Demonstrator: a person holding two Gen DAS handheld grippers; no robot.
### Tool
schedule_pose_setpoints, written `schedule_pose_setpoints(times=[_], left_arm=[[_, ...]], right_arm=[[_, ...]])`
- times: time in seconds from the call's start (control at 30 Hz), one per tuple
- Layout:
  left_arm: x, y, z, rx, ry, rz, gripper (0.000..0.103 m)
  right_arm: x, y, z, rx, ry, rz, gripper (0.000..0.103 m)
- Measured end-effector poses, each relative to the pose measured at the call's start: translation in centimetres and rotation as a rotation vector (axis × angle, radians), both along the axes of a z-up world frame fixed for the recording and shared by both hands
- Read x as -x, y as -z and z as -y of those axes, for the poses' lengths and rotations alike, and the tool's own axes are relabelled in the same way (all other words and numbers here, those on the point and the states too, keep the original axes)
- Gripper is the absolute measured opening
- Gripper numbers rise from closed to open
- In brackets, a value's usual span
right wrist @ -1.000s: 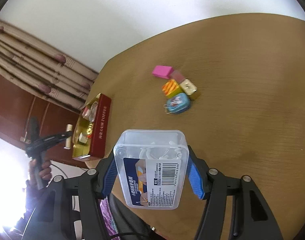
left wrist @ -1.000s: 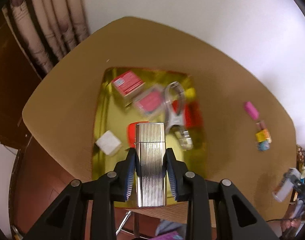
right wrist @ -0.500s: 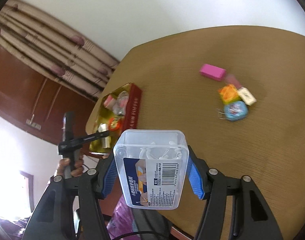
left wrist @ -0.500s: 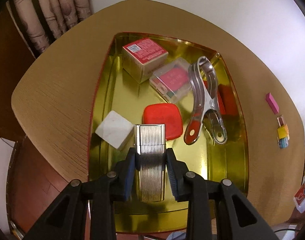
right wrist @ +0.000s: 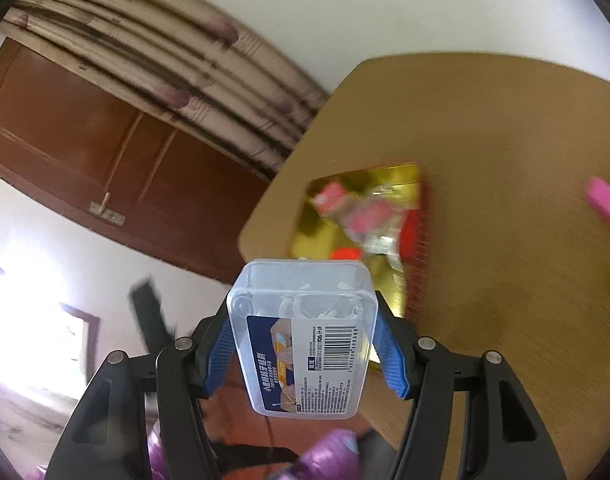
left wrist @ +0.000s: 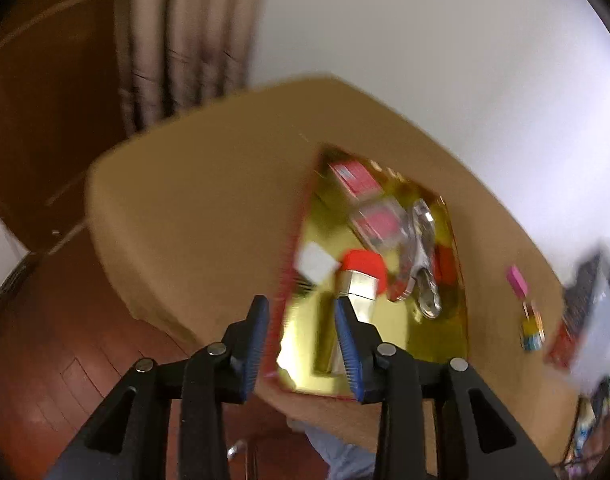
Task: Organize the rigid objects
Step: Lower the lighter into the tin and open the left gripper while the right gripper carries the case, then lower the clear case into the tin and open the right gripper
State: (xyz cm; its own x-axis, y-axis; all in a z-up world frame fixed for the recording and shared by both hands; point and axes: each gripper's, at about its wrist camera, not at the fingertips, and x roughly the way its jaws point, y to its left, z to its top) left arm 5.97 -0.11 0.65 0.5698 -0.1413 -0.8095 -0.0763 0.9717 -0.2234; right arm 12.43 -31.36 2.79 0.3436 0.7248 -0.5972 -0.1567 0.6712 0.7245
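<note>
The silver ribbed lighter (left wrist: 357,292) lies in the gold tray (left wrist: 389,364), just right of my left gripper (left wrist: 301,308) and partly behind its right finger. That gripper's jaws are opening, with nothing between them; through the gap I see the tray's red rim and the table. My right gripper (right wrist: 303,326) is shut on a clear plastic box (right wrist: 305,340) with a barcode label, held in the air before the gold tray (right wrist: 313,236). Both views are blurred by motion.
In the tray lie a red carton (left wrist: 353,176), a clear case with pink contents (left wrist: 379,222), a metal clip (left wrist: 423,264), a red round case (left wrist: 365,264) and a white block (left wrist: 315,262). A pink eraser (left wrist: 517,280) and small coloured pieces (left wrist: 533,330) sit on the table to the right.
My left gripper has let go of the lighter, which now lies in the tray, and has swung left. My right gripper has carried the clear box much closer to the tray.
</note>
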Motion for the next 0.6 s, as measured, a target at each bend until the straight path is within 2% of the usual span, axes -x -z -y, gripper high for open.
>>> schedule_pose_setpoints(times=[0.1, 0.2, 0.3, 0.43, 0.6], left_arm=[[2.2, -0.2, -1.2, -0.059, -0.072, 0.062, 0.039], [2.8, 0.1, -2.2, -0.037, -0.101, 0.077, 0.039], [2.3, 0.8, -2.5, -0.029, -0.09, 0.066, 0.039], [1.7, 2.0, -2.6, 0.002, -0.043, 0.01, 0.039], [1.6, 2.3, -2.2, -0.019, -0.031, 0.015, 0.039]], right_arm=[[-3.1, 0.9, -3.9, 0.019, -0.044, -0.037, 0.059], [-5.7, 2.0, -7.8, 0.12, -0.083, -0.039, 0.059], [-7.9, 3.4, -10.7, 0.198, -0.118, -0.049, 0.059], [-10.1, 4.3, -13.7, 0.307, -0.149, -0.03, 0.059], [-11.9, 5.3, -15.6, 0.398, -0.162, -0.011, 0.06]])
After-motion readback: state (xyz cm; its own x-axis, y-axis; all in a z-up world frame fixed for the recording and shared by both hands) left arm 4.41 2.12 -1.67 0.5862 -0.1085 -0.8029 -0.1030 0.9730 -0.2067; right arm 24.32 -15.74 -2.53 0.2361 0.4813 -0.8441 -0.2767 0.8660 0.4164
